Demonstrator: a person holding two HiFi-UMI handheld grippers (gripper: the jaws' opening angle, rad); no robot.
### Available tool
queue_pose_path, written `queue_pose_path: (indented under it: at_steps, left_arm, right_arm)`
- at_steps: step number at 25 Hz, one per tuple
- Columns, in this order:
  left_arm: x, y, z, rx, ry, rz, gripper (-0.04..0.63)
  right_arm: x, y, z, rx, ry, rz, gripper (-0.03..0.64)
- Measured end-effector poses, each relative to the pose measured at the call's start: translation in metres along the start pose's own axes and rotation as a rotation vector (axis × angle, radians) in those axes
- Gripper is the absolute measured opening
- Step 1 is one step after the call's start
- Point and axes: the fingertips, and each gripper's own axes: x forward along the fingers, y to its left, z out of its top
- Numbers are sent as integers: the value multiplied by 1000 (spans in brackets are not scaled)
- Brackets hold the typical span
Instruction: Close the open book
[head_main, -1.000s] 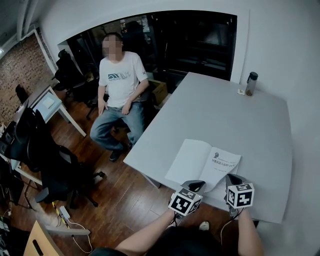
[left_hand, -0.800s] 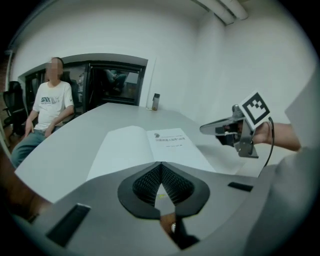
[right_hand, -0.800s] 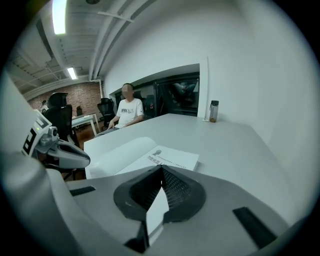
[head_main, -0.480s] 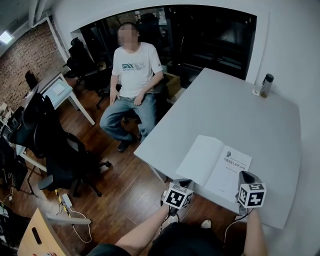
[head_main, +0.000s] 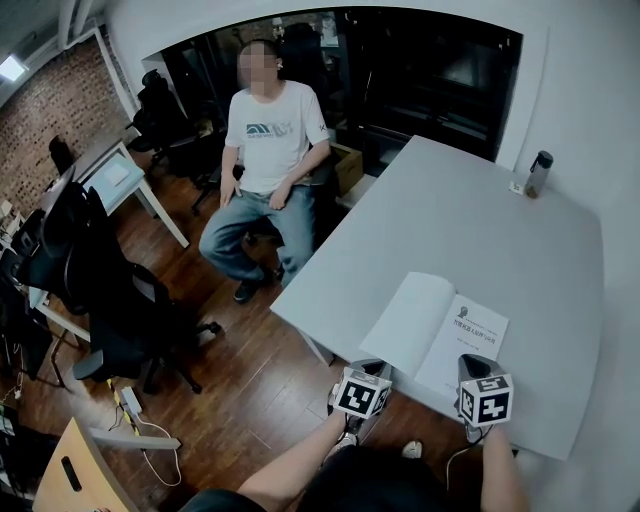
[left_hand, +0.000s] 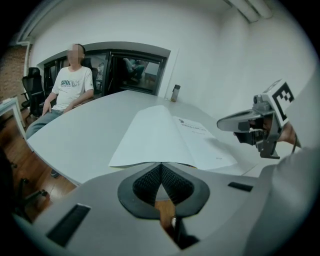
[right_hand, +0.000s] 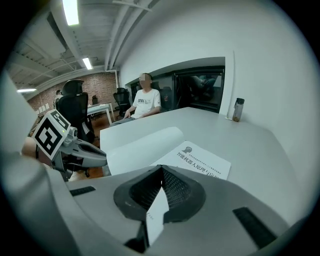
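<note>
Head view | thin white paper book (head_main: 432, 330) lies open near front edge of pale grey tabletop (head_main: 480, 220), left page arched | left tool (head_main: 372, 370) and right tool (head_main: 470, 362) both pinched together, empty, near book's front edge | closing not yet begun, judged.

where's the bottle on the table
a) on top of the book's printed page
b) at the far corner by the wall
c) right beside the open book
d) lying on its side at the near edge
b: the bottle stands upright at the far corner of the table by the white wall, well apart from the open book near the front edge.
</note>
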Motion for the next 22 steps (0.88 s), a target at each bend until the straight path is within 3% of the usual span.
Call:
queue_pose_path:
  at_steps: [12,22]
  left_arm:
    - [-10,-72,50,39,-202,-162,5]
    - [23,-140,42,131,-124,-251,5]
  right_arm:
    - [-24,-28,5,45,-55,-49,4]
    - [-51,-65,-17,103,-83,-80,5]
